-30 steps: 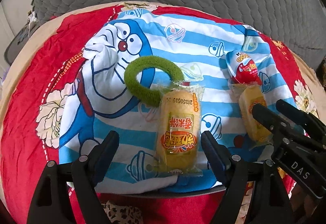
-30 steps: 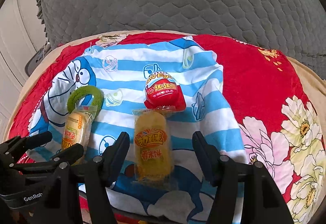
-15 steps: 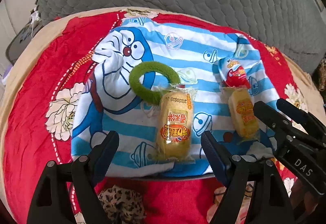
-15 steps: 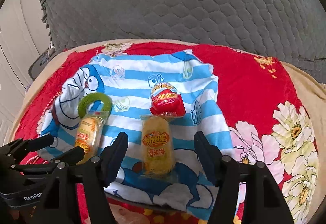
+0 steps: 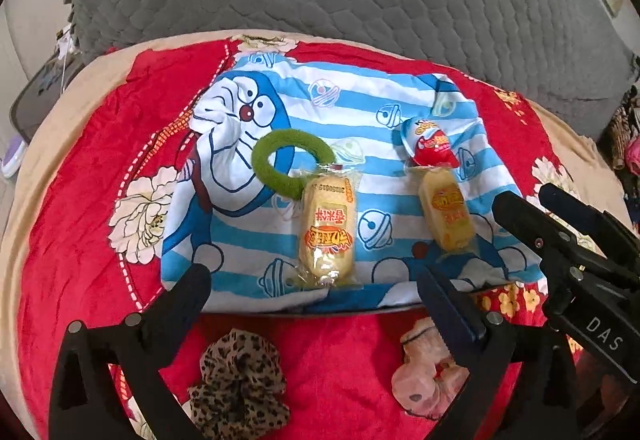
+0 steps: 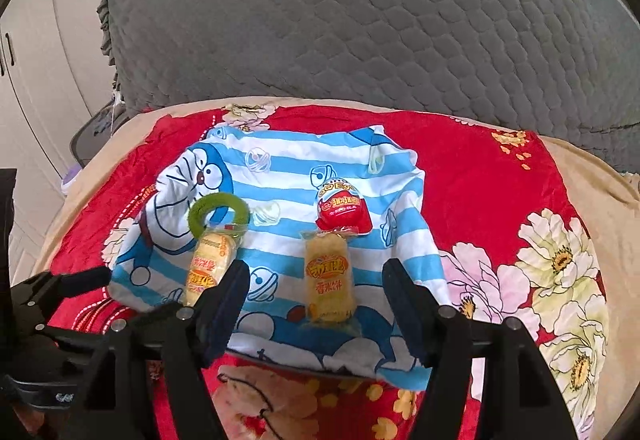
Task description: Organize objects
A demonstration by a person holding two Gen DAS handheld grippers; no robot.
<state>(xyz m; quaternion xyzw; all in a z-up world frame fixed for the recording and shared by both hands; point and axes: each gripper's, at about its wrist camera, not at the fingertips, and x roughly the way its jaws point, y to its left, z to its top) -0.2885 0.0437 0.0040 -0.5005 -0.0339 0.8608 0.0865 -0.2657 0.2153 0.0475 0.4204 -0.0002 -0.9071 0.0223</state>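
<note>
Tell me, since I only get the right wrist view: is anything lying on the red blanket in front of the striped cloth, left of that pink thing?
Observer: Yes. A leopard-print scrunchie lies on the red blanket, left of the pink plush.
Operator: Is anything printed on the snack by the green ring?
Observer: A date stamp, on the end of the snack pack that overlaps the green ring.

Bed surface: red floral blanket (image 6: 500, 179) over beige bedding (image 5: 48, 143), backed by a large grey quilted cushion (image 6: 360, 19); pale wall or cabinet panels (image 6: 36, 79) at left, soft even daylight.
</note>
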